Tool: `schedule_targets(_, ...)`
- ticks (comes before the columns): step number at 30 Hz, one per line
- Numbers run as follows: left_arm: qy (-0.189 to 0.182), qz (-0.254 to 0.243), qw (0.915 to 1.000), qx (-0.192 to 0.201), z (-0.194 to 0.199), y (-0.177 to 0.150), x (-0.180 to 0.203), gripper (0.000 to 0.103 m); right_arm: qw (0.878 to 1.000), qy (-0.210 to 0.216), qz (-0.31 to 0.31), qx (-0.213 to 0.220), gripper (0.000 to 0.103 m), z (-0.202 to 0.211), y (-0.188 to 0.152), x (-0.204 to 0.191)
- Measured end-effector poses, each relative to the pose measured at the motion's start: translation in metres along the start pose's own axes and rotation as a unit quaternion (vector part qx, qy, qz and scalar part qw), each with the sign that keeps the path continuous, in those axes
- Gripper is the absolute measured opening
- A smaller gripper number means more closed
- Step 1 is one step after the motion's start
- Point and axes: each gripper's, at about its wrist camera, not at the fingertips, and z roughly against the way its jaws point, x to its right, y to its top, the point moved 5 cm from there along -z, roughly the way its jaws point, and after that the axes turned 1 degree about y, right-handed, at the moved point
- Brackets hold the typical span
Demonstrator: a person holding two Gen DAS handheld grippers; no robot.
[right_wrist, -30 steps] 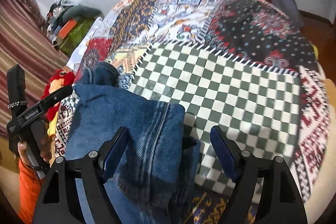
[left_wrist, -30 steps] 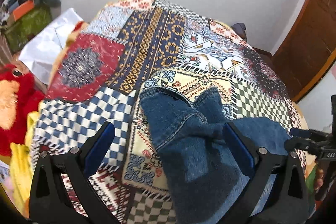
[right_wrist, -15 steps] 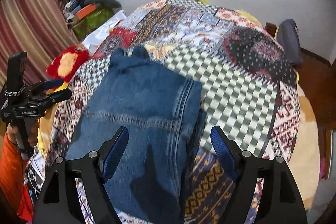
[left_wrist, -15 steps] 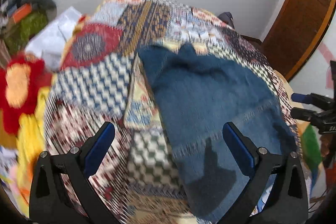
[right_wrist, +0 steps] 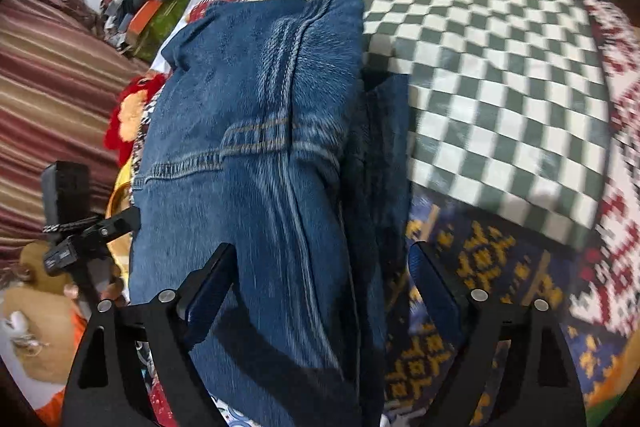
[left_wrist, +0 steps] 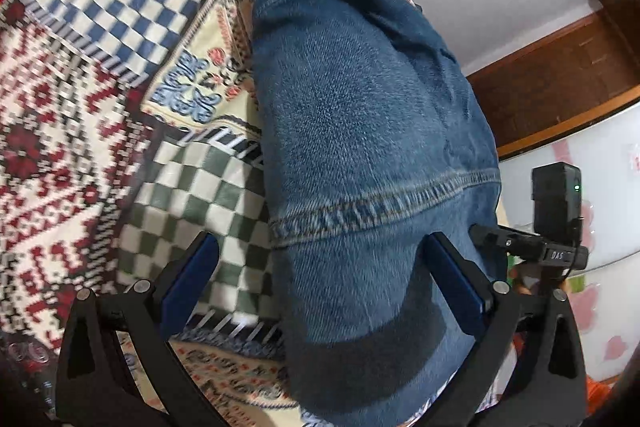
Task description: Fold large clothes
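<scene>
A patchwork bedspread (left_wrist: 72, 155) covers the whole bed, and on its near part lies a pair of blue jeans (left_wrist: 360, 131), already doubled over into a thick stack. The stack's long axis runs from the near edge away toward the far side of the bed, in line with the way both claws point.

The left claw (left_wrist: 320, 267) hangs over the left edge of the jeans, jaws wide: the right pad sits above denim, the left above bare bedspread. Nothing is pinched.

The right claw (right_wrist: 320, 279) straddles the stack's right edge, its jaws opening, with denim lying between them but not pressed.

Both hover above the near end, so the next fold likely lifts that end toward the far one; neither claw is clearly closer.
</scene>
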Motion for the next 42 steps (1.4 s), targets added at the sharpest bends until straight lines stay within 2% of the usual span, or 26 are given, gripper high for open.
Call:
schedule_targets(4,-0.028,0.019,0.9993,-0.015,-0.018,0.006,0.003,0.103,1.0,0.025,0.003,-0.003,0.097,-0.011,0.009,-0.001)
schedule_targets(7,-0.046,0.032,0.9981,-0.025,-0.032,0.009,0.004,0.103,0.999,0.053,0.004,-0.002,0.097,-0.016,0.017,0.0)
schedule_targets(12,-0.051,0.021,0.9983,-0.02,-0.039,0.011,0.013,0.103,0.996,0.087,-0.02,0.005,0.097,-0.02,0.03,0.004)
schedule_targets(14,-0.062,0.02,0.9976,-0.021,-0.039,0.018,0.018,0.097,0.995,0.096,-0.026,0.009,0.093,-0.019,0.03,0.004)
schedule_targets(15,-0.073,0.019,0.9968,-0.023,-0.039,0.021,0.021,0.089,0.995,0.096,-0.024,0.01,0.087,-0.018,0.031,0.004)
schedule_targets(17,-0.063,0.008,0.9978,-0.019,-0.038,0.021,0.028,0.086,0.995,0.093,-0.017,0.014,0.075,-0.015,0.028,0.001)
schedule_targets(19,-0.055,-0.002,0.9984,-0.014,-0.037,0.02,0.033,0.079,0.995,0.098,-0.019,0.016,0.059,-0.013,0.025,-0.004)
schedule_targets(23,-0.052,-0.014,0.9985,-0.004,-0.029,0.022,0.046,0.067,0.996,0.087,-0.007,0.023,0.046,-0.005,0.024,-0.017)
schedule_targets(27,-0.036,-0.046,0.9981,0.015,-0.009,0.02,0.065,0.06,0.997,0.065,0.028,0.035,0.037,0.012,0.02,-0.043)
schedule_targets(35,-0.031,-0.082,0.9919,0.092,0.073,0.027,0.087,0.06,0.992,0.076,0.074,0.074,0.035,0.056,0.025,-0.117)
schedule_targets(39,-0.03,-0.081,0.9892,0.118,0.125,0.026,0.07,0.06,0.988,0.081,0.096,0.088,0.035,0.068,0.026,-0.157)
schedule_targets(42,-0.02,-0.081,0.9879,0.131,0.149,0.017,0.048,0.06,0.987,0.08,0.108,0.09,0.035,0.066,0.022,-0.185)
